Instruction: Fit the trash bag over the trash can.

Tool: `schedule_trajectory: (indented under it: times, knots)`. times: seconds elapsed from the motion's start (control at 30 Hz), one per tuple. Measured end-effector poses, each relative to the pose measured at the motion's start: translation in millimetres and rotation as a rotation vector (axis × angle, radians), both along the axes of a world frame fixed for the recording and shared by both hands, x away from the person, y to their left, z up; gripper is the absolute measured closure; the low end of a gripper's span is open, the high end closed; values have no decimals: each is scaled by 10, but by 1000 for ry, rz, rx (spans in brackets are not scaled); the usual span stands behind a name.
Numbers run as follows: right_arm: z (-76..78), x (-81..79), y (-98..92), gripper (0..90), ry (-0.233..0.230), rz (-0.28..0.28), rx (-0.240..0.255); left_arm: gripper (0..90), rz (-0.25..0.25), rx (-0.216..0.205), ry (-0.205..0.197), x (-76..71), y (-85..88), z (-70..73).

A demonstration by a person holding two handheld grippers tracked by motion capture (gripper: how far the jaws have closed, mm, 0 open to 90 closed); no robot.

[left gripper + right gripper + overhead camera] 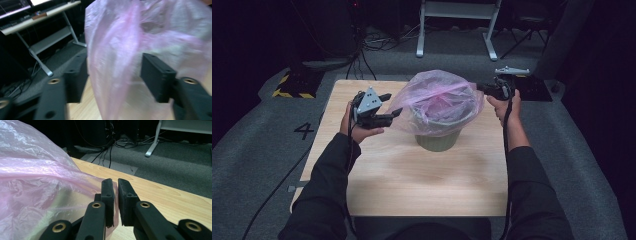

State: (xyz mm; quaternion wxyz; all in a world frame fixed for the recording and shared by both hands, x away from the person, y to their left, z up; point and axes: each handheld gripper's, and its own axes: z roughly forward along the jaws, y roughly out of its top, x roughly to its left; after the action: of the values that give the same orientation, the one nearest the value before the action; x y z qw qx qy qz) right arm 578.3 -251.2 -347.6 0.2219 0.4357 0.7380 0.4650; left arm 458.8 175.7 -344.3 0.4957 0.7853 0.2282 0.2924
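Observation:
A pale green bin [437, 141] stands in the middle of the wooden table [412, 180]. A translucent pink bag [439, 100] billows out of it and over its rim. My left gripper [391, 104] is at the bag's left side; in the left gripper view its jaws [113, 72] stand apart with loose bag film [150, 32] hanging between them, the pads off it. At the bag's right edge my right gripper [479, 87] is shut on a thin fold of the bag [32, 182], seen pinched between its jaws [116, 186].
The bin sits toward the table's far half, with bare wood [162, 197] nearer the person. On the carpet behind are a white desk frame [457, 25], cables [377, 42], a striped yellow-black base [292, 85] at the left and a dark plate [532, 87] at the right.

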Motion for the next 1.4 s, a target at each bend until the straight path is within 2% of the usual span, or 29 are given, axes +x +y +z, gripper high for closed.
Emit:
schedule_trajectory:
  times: [0.03,0.1,0.2,0.27,0.37,0.5,0.6,0.67,0.77,0.87,0.9,0.97,1.03,1.1,1.17,1.27,1.37,1.4]
  knots:
    - [-1,2,-2,839,-2,0,-2,447,-8,-6,17,79,-18,-2]
    - [-10,11,-5,838,0,7,-2,558,-16,7,34,171,-43,-8]
    - [-28,18,-1,839,5,12,-8,693,-40,44,6,226,-101,-36]
    - [-42,19,5,839,4,18,-13,764,-20,66,-7,253,-137,-51]
    - [-61,25,20,840,7,20,-25,899,-10,40,-21,307,-129,-60]
    - [-105,46,56,840,16,24,-35,900,20,8,-21,397,-156,-71]
    - [-129,62,74,840,23,28,-43,900,14,-15,-9,459,-189,-78]
    - [-162,84,88,842,35,28,-48,900,39,-6,3,525,-226,-105]
    - [-227,110,113,844,56,30,-56,900,60,-9,50,637,-253,-177]
    - [-286,125,131,848,76,39,-51,900,82,-49,103,745,-228,-270]
    - [-286,125,131,848,76,39,-51,900,82,-49,103,745,-228,-270]
    - [-350,134,133,860,88,46,-43,900,89,-72,146,823,-220,-362]
    - [-375,135,133,865,93,48,-44,900,106,-62,162,866,-234,-417]
    - [-415,138,125,872,102,51,-43,900,101,-78,190,903,-237,-470]
    - [-455,138,114,881,109,58,-29,900,106,-77,206,938,-257,-533]
    - [-478,126,84,880,111,57,-9,900,71,-116,195,911,-252,-549]
    - [-445,100,19,885,91,50,0,900,68,-108,147,855,-194,-491]
    - [-436,92,-6,886,86,47,2,865,78,-113,134,840,-173,-467]
